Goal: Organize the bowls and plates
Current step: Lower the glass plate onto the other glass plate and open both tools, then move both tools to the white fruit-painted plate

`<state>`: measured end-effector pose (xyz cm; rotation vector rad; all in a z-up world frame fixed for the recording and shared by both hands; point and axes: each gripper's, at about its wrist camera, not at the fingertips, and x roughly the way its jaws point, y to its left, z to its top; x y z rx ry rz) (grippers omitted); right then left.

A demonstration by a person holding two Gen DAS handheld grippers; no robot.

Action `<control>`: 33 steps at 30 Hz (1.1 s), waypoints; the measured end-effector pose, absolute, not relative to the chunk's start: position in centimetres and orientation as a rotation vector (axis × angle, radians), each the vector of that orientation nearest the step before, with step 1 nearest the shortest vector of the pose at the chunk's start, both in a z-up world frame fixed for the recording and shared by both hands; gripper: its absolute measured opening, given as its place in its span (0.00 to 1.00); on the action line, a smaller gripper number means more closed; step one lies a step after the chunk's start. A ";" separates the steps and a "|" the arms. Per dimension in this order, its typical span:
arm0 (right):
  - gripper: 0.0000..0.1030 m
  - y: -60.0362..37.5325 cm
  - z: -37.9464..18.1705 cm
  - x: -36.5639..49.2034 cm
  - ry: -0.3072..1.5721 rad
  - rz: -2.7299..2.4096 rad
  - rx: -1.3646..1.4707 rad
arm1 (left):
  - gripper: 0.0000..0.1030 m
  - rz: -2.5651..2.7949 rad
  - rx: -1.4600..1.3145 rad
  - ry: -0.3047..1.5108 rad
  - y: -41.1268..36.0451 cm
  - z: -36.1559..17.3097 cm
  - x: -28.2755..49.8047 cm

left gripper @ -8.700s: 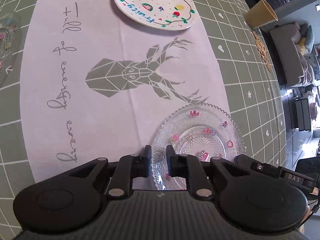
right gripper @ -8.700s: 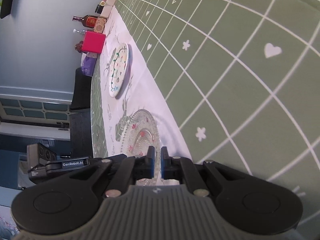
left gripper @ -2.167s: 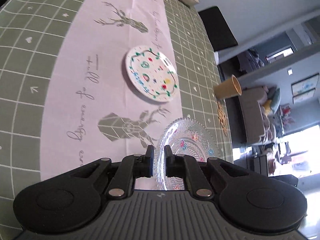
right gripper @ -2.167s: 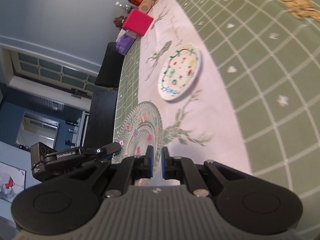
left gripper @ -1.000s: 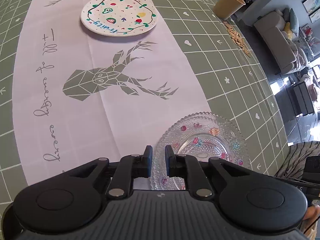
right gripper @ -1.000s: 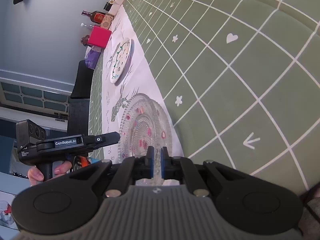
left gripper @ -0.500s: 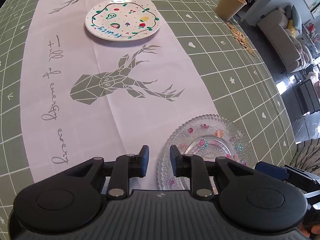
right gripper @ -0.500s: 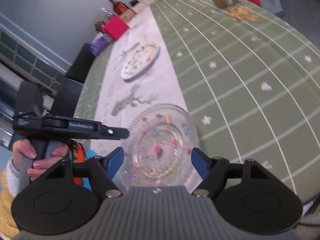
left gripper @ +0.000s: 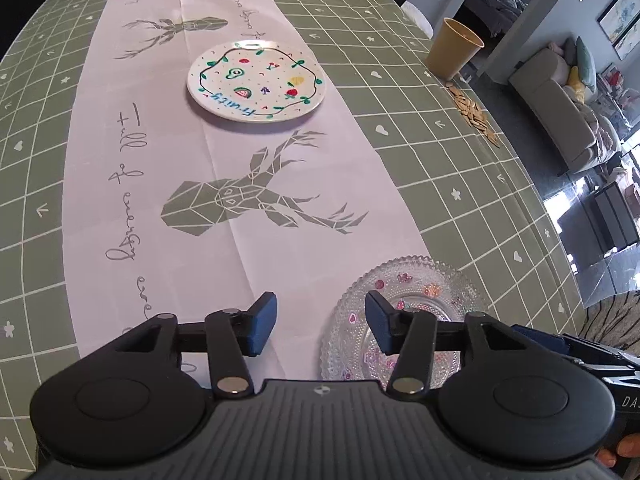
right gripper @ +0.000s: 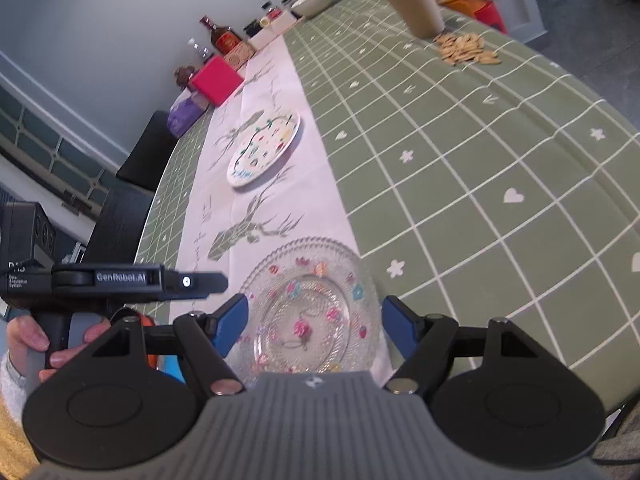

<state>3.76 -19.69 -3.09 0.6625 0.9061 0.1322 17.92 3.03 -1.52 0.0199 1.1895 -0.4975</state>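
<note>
With the glass plate [right gripper: 310,312] lying flat at the near edge of the table runner [left gripper: 240,184], both grippers are hovering over it, jaws spread wide, gripping nothing. Right gripper [right gripper: 316,326] is straddling the plate; left gripper [left gripper: 320,324] is sitting over its left rim. Fruit-print plate [left gripper: 256,80] is lying farther up the runner, well apart. Paper cup [left gripper: 456,48] and scattered seeds [left gripper: 474,114] are at far right. Likely next: pinch one rim squarely and lift level, since glass may slip.
</note>
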 end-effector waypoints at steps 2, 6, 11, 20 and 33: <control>0.71 -19.5 -3.0 4.2 0.945 0.169 0.660 | 0.59 -0.498 0.005 1.176 3.2 -1.3 17.9; 0.74 -19.7 -2.0 5.0 0.971 0.224 0.686 | 0.67 -0.501 -0.026 1.135 3.6 -0.4 17.9; 0.76 -19.8 0.2 6.4 0.952 0.228 0.606 | 0.68 -0.472 -0.067 1.094 4.7 1.6 18.2; 0.76 -21.5 1.6 11.7 0.937 0.243 0.618 | 0.68 -0.488 -0.273 1.035 8.5 4.3 20.6; 0.76 -24.0 -1.2 23.5 0.728 0.230 0.725 | 0.66 -0.512 -0.595 0.963 14.3 0.8 26.8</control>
